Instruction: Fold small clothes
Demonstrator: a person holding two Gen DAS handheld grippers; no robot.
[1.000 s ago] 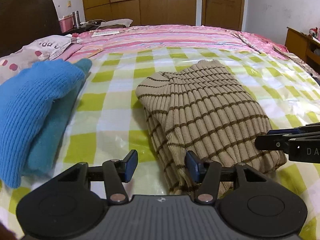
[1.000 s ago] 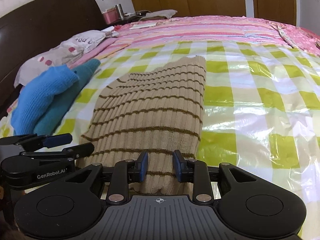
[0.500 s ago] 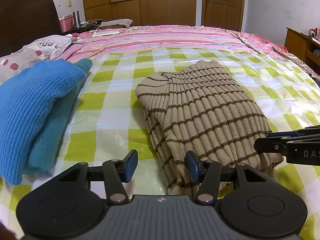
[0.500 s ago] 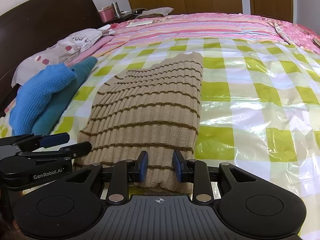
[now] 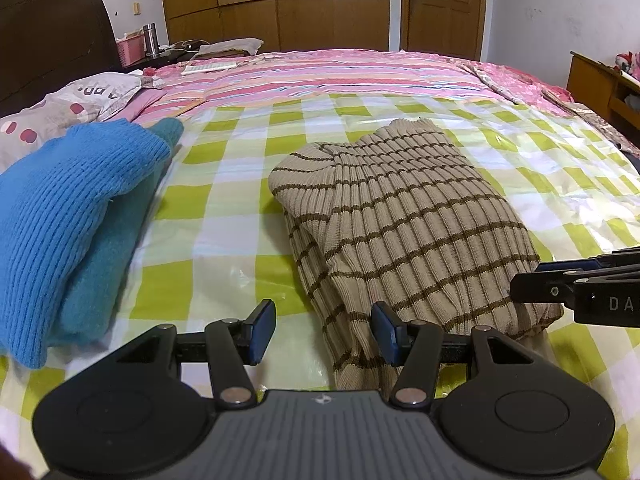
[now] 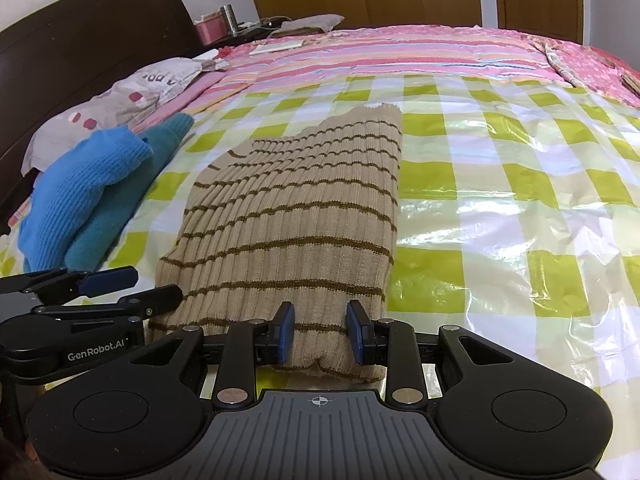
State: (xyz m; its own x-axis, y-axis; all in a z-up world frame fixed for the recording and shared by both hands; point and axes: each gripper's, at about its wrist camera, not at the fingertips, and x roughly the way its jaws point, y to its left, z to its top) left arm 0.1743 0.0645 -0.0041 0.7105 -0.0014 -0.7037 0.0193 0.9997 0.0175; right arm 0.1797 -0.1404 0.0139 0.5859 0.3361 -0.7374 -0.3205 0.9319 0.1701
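We count one striped sweater (image 6: 296,216) mid-frame, clamped by our right gripper (image 6: 320,334); two blue knits (image 5: 68,216) lie left; left gripper (image 5: 323,330) gapes.

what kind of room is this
Most likely a home bedroom. The clothes lie on a large bed with a dark wooden headboard and a pillow at its head, and a wall of wooden wardrobe doors stands behind it.

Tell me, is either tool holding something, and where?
Left tool is open, empty. Right tool has the striped sweater's near hem between its pads; a firm grip cannot be told.
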